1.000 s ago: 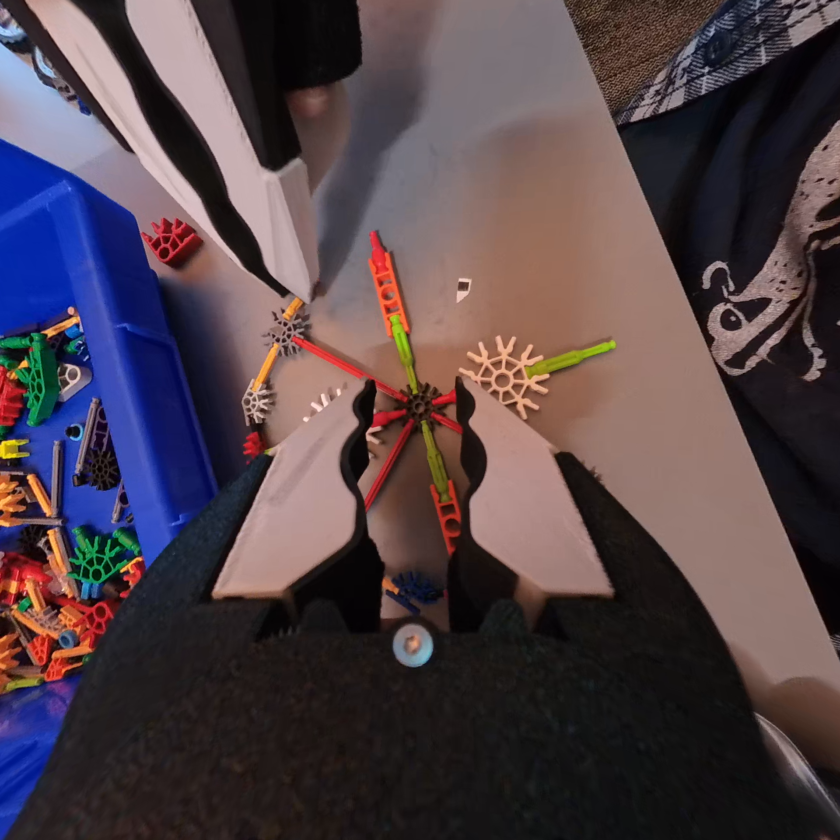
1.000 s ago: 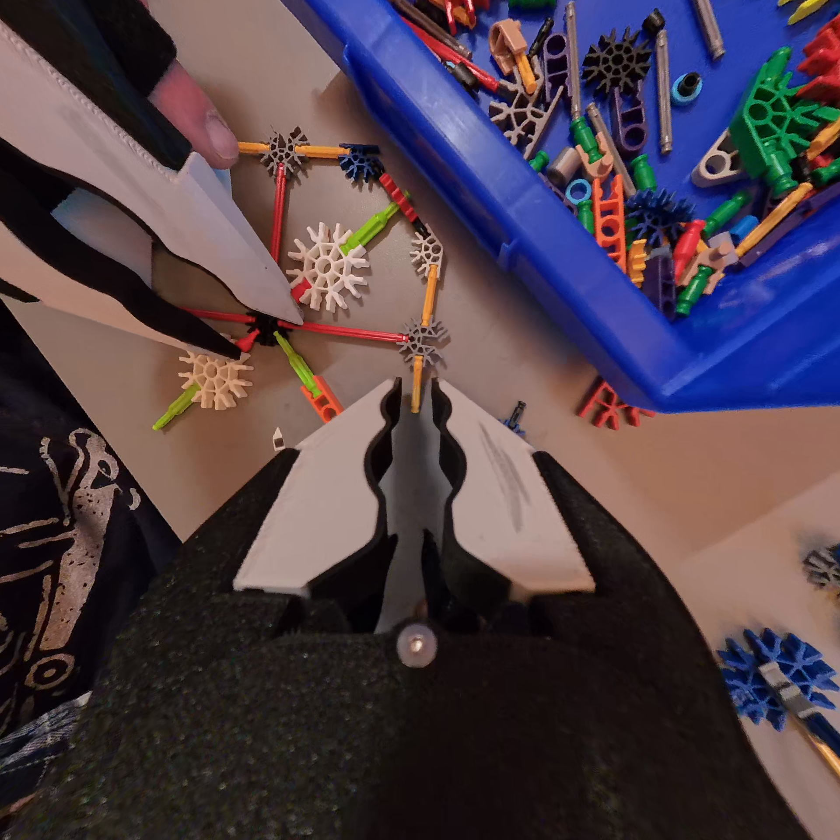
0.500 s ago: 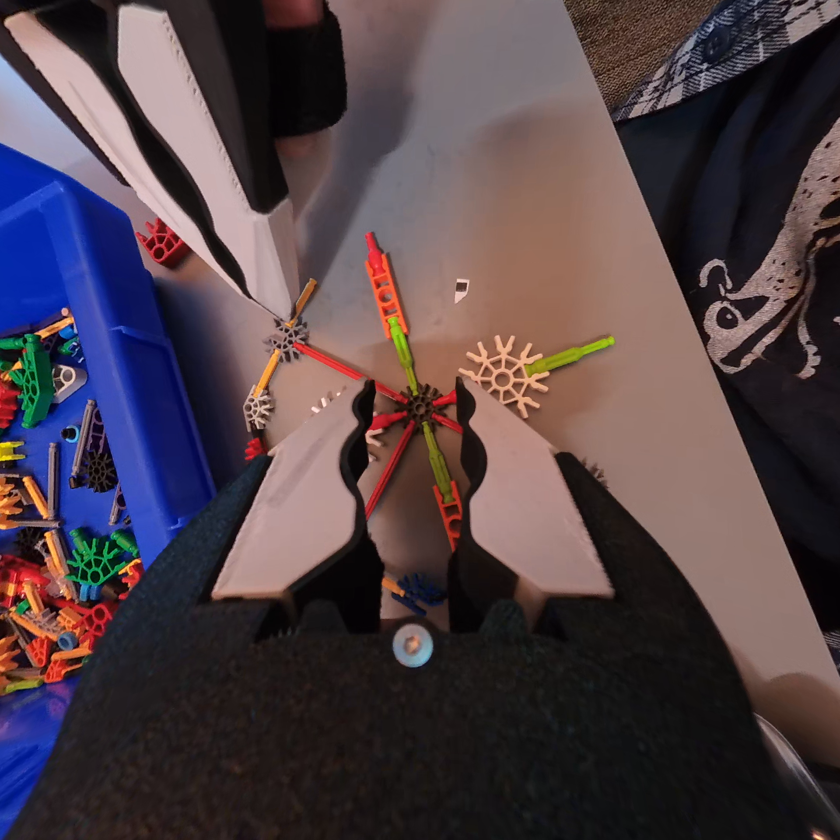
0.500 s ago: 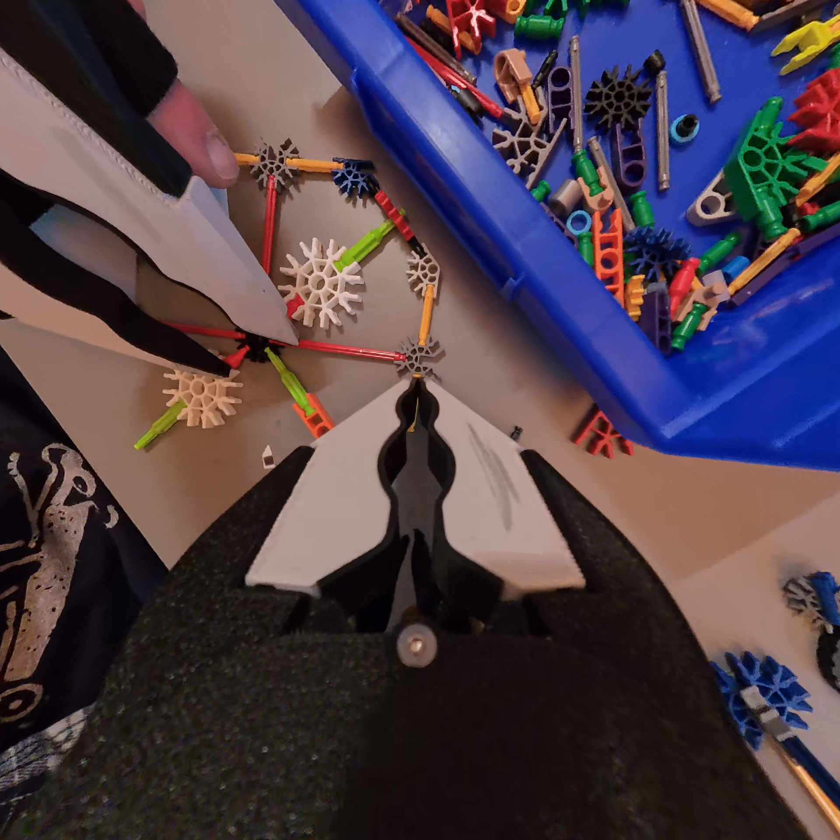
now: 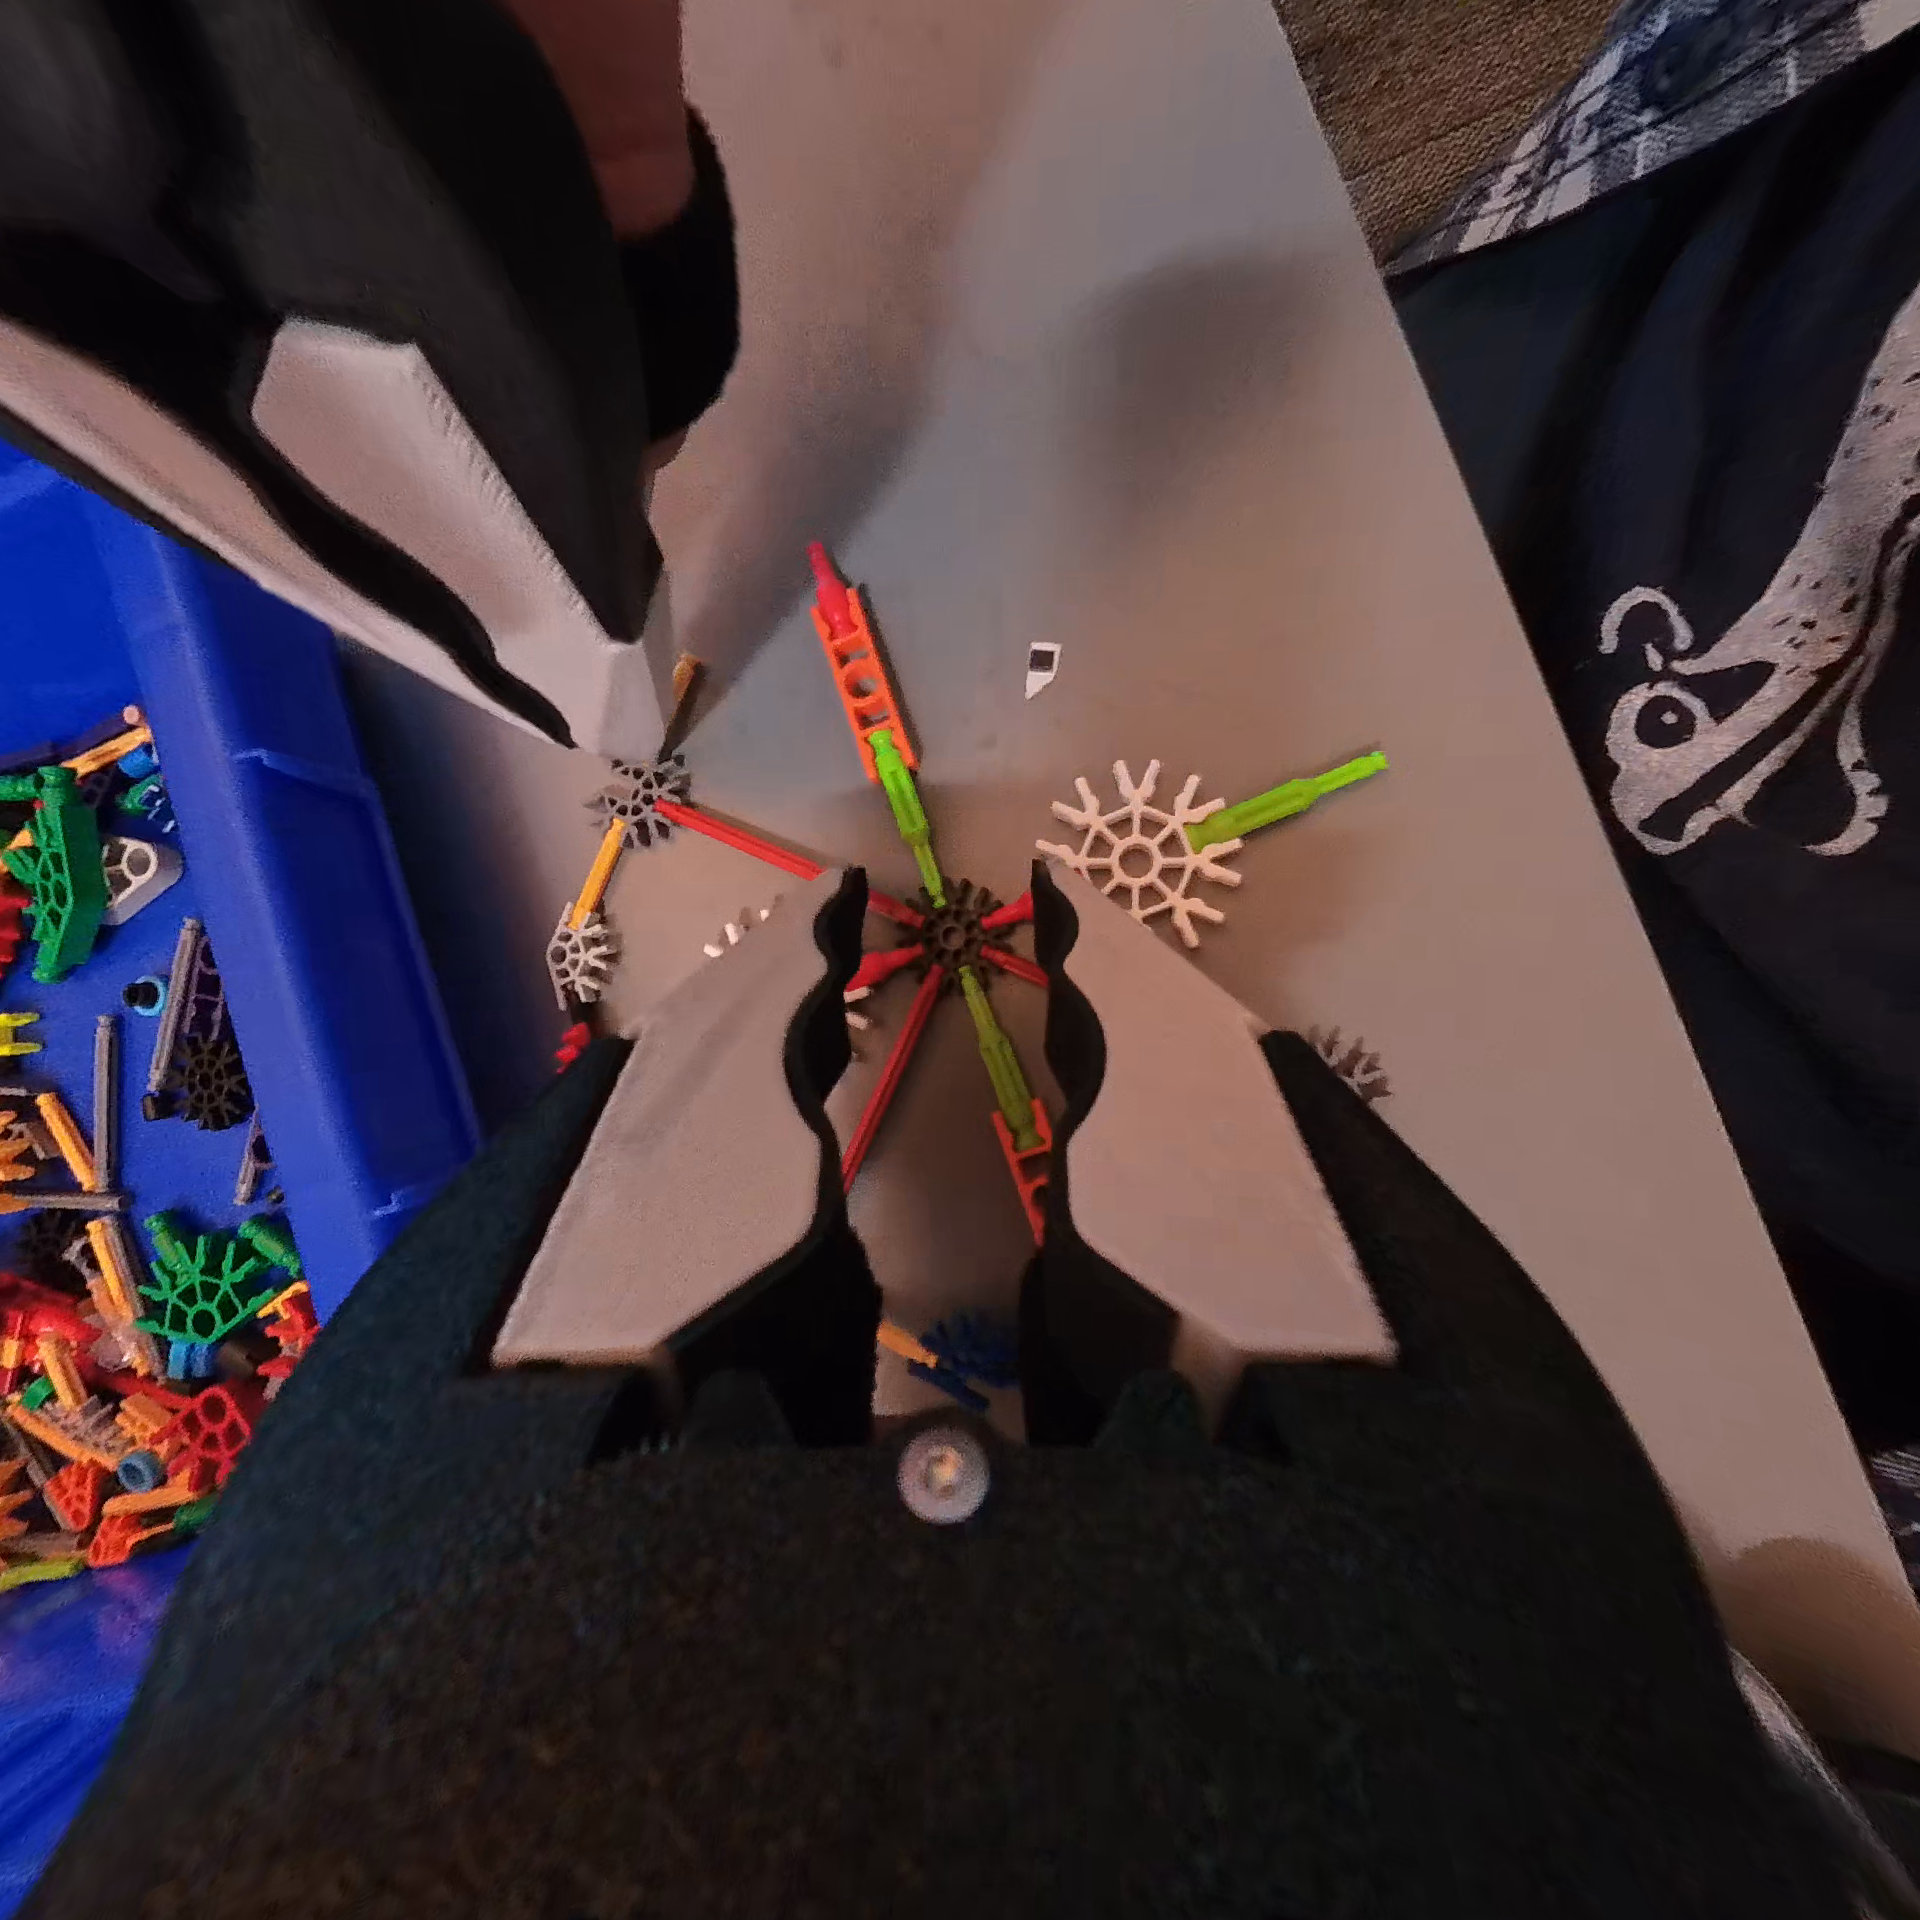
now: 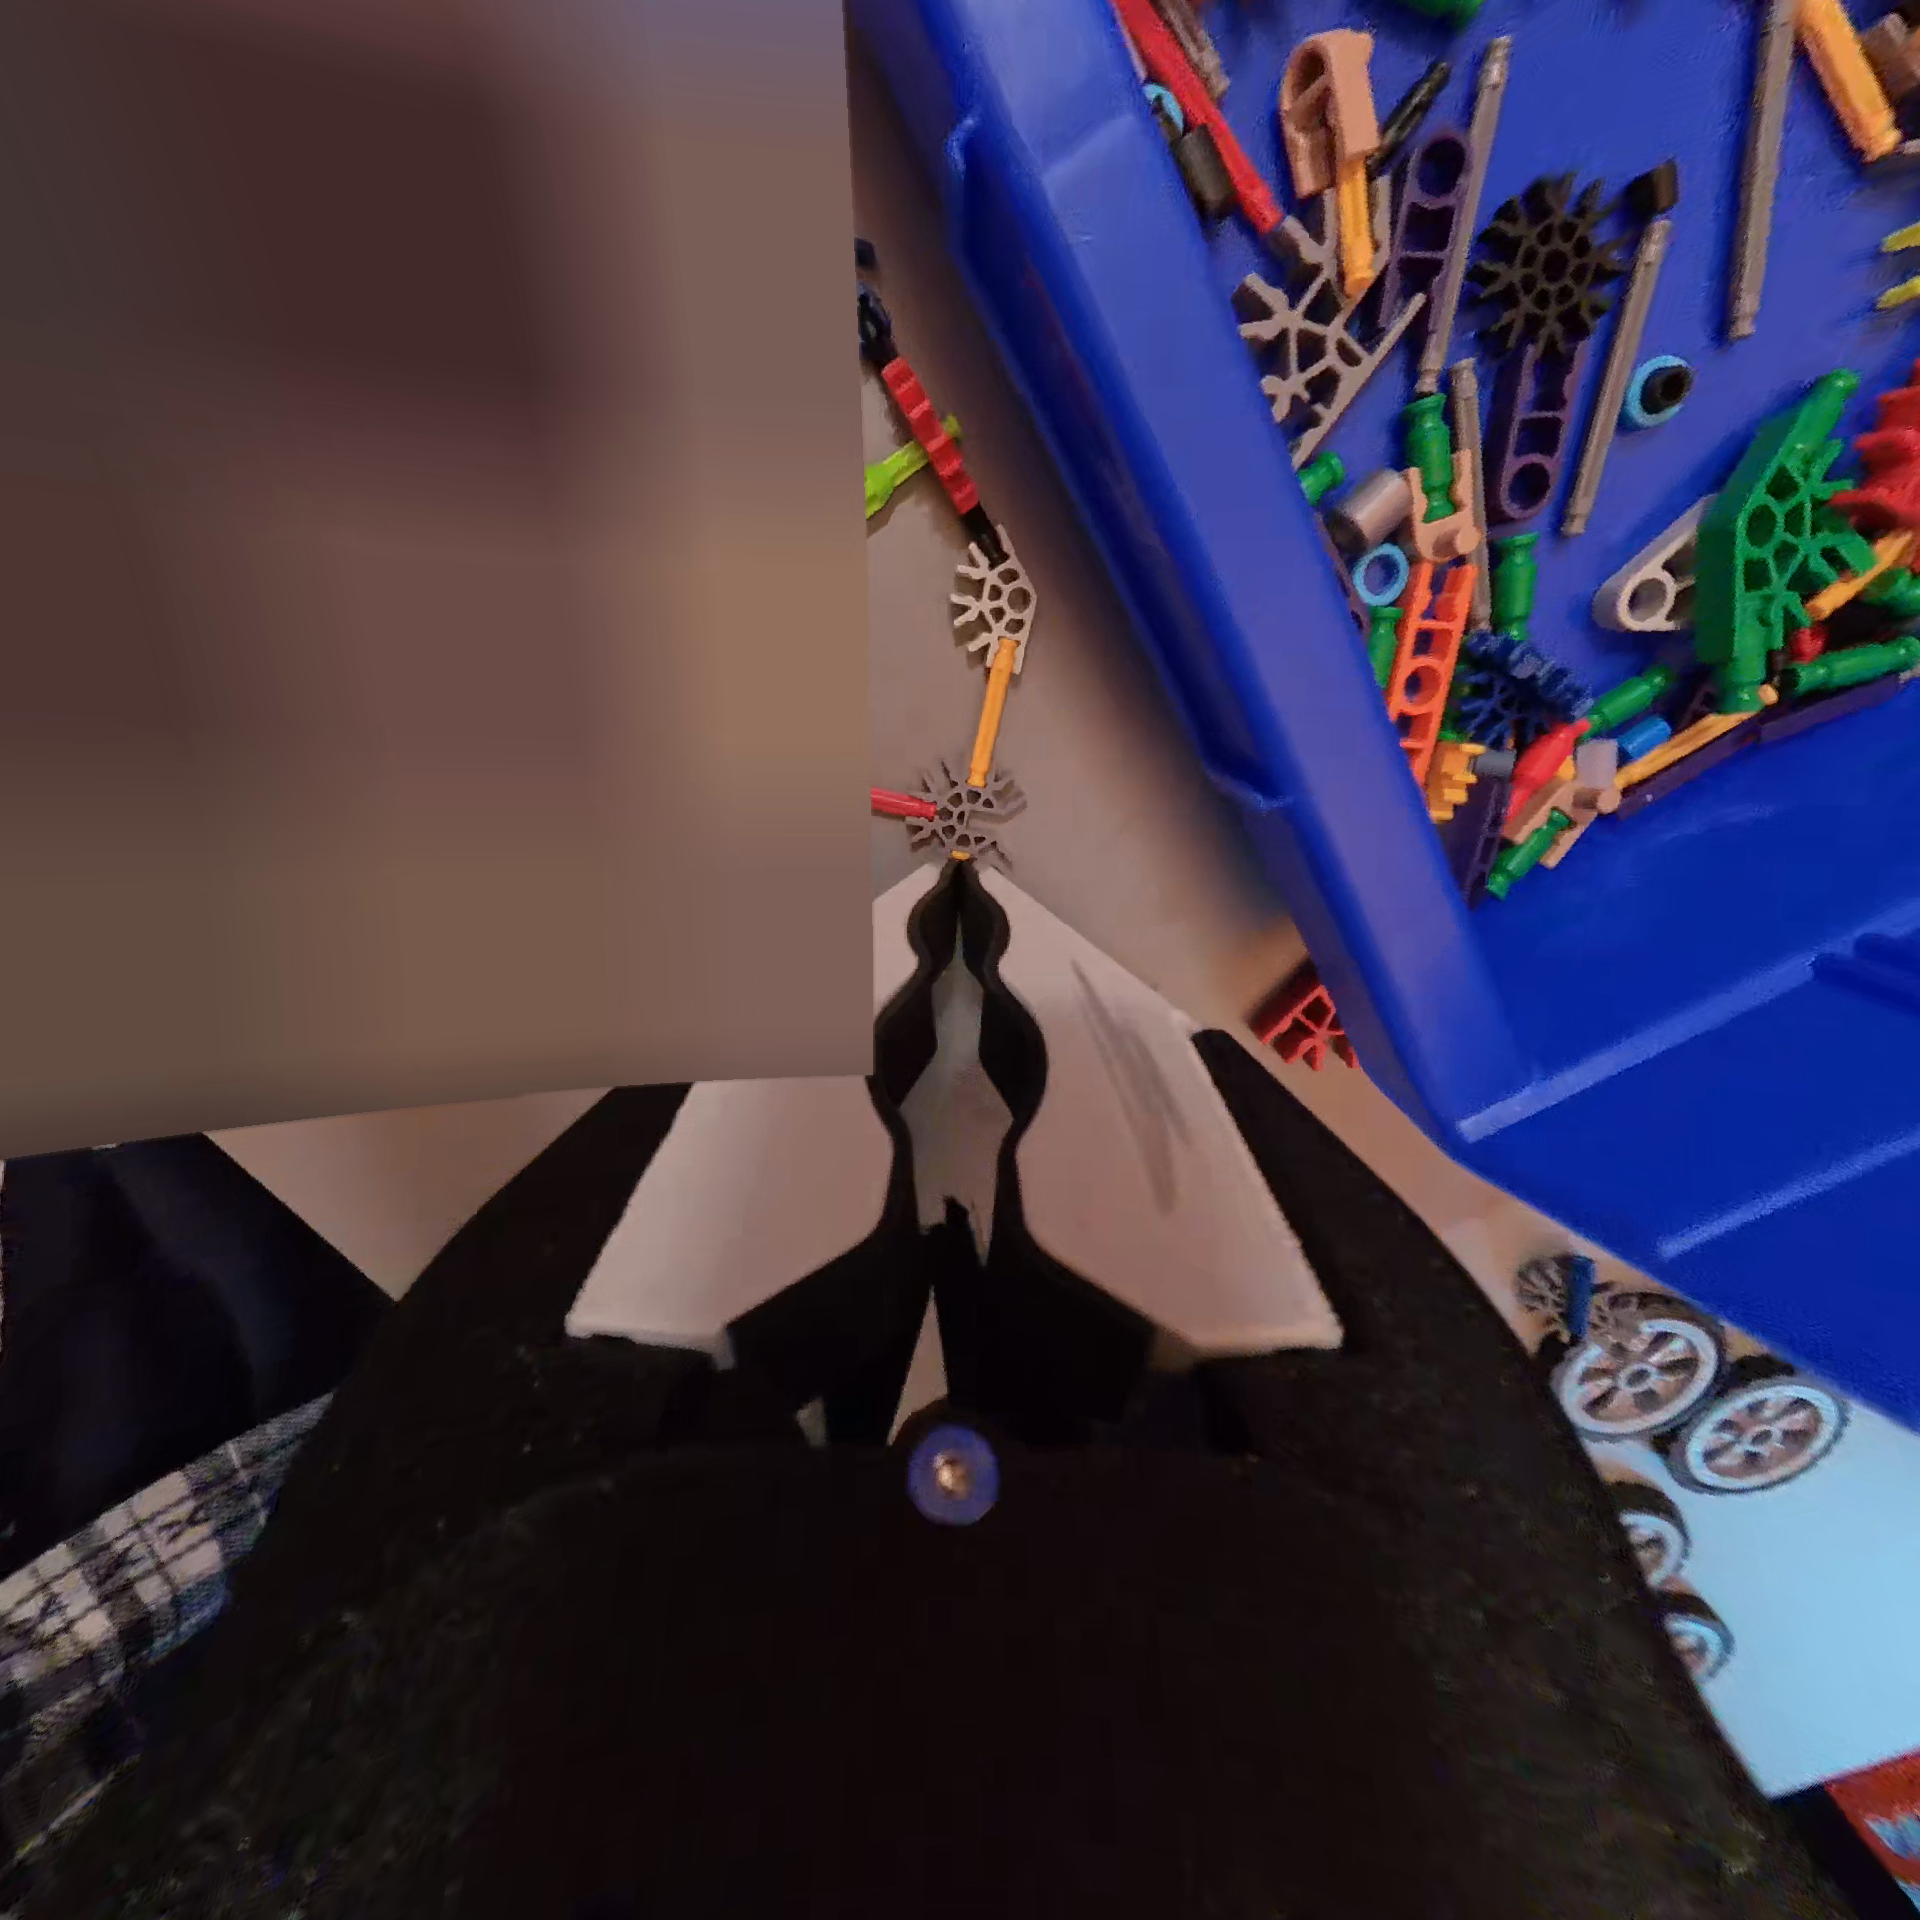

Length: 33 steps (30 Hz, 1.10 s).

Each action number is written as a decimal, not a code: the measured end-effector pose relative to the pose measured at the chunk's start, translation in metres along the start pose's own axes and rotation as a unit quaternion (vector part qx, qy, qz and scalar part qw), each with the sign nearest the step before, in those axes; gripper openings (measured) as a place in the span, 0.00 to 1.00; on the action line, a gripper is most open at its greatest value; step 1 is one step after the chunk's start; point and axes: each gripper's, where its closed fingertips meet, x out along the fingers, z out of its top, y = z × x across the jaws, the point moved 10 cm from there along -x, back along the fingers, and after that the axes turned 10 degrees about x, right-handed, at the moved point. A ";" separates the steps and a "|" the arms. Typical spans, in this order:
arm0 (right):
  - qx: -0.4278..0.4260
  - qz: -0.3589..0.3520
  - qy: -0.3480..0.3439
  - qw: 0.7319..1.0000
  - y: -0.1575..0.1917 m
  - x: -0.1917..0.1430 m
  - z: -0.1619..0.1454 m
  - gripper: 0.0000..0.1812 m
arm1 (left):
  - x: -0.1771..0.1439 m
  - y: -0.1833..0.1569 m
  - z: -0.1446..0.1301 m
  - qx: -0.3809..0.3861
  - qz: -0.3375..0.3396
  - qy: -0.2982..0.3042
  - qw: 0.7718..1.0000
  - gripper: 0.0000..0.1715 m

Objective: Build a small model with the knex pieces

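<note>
A flat rod-and-connector toy frame lies on the pale table [image 5: 1039,312]. Its black hub [image 5: 948,928] has red and green rods radiating from it. My left gripper [image 5: 945,883] is open, with one jaw on each side of the hub. A grey connector [image 5: 642,800] sits at the frame's rim, also in the right wrist view [image 6: 966,810]. My right gripper [image 6: 958,883] is shut on the short yellow rod [image 6: 961,855] sticking out of that connector. It enters the left wrist view from the upper left [image 5: 634,717]. A blurred patch hides the rest of the frame in the right wrist view.
A blue bin [image 5: 260,831] full of loose pieces stands beside the frame, also in the right wrist view [image 6: 1195,520]. A white connector with a green rod [image 5: 1138,857] lies near the table edge by a person's dark shirt [image 5: 1714,727]. A red connector [image 6: 1299,1029] and wheels [image 6: 1683,1382] lie nearby. The gap from one gripper's tips to the other's is roughly 8 centimeters.
My right gripper went from open to shut on the yellow rod stub at the grey connector. My left gripper stayed open around the black hub.
</note>
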 end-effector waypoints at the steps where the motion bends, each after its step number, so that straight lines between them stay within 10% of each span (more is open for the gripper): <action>1: -0.007 -0.002 0.010 1.000 0.000 0.000 0.002 0.00 | -0.001 -0.001 0.000 0.004 -0.002 0.003 1.000 0.19; 7: -0.036 -0.027 0.064 0.997 0.004 0.001 0.013 0.00 | -0.017 -0.004 0.000 0.004 0.017 0.008 1.000 0.20; 33: 0.067 0.037 -0.160 0.984 -0.016 -0.062 -0.051 0.01 | -0.131 -0.026 -0.046 -0.081 0.182 0.005 0.980 0.21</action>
